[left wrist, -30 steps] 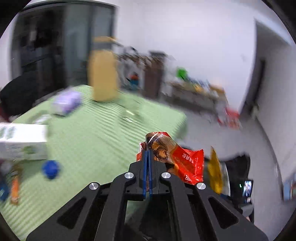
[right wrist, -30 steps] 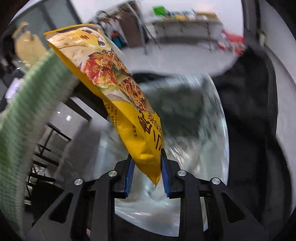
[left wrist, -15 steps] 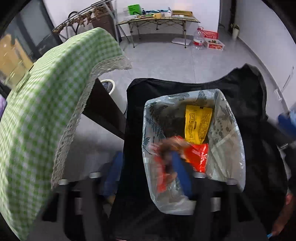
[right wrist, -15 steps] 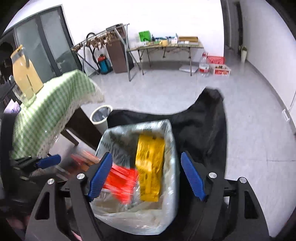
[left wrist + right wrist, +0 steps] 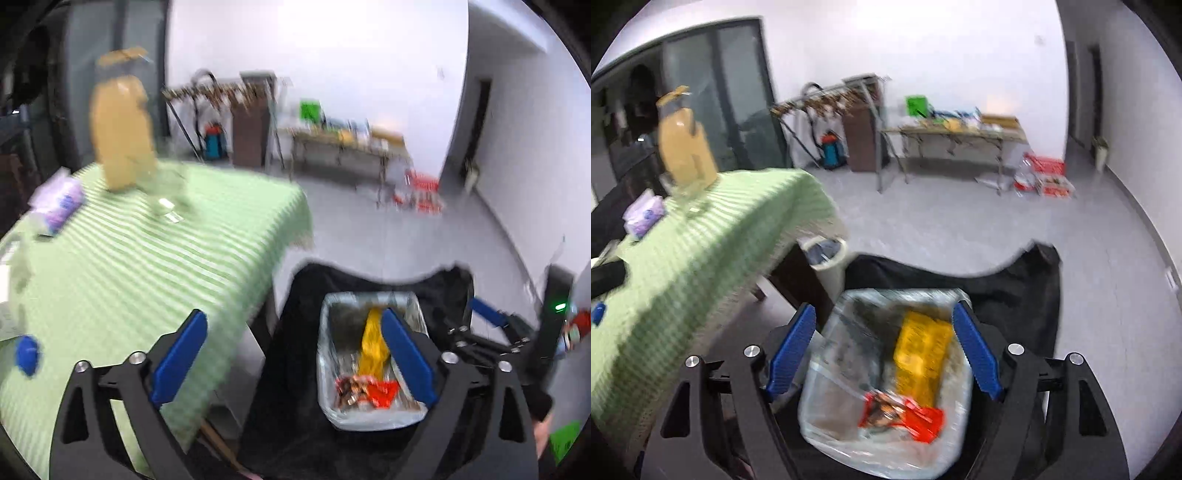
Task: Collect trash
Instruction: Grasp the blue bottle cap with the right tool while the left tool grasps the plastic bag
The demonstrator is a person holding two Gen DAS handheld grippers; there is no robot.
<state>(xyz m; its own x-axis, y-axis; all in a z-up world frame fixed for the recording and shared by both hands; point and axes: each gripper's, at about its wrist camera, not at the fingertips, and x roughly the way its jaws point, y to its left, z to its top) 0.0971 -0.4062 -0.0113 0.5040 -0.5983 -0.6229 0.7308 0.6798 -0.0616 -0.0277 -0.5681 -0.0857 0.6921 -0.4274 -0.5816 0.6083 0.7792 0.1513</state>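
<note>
Now, the rundown:

Left tongs [image 5: 293, 356]: spread wide, nothing between the blue pads, hanging by the bench's corner and the bin.

Right tongs [image 5: 884, 352]: likewise splayed and bare, poised over the bin.

Bin [image 5: 820, 384]: lined with a clear bag, set on a black cloth on the floor, just beside the bench.

Yellow packet [image 5: 921, 354]: lying inside the bin, toward the far wall.

Red wrapper [image 5: 901, 415]: also inside, nearer the front rim, just beside the yellow one.

Bench [image 5: 122, 266]: green checked cloth, carrying a purple tissue pack [image 5: 55, 203], a blue cap [image 5: 26, 353] and an amber jug [image 5: 122, 133]; all blurred.

Likely next pick: probably the blue cap, though hard to tell what counts as trash here.

Handling: small, hard and light by the look of it, apt to skid on cloth; best pinched across its rim. Empty wrappers, if any remain: feather-light, crinkly, slick film, best nipped at a sealed edge.
</note>
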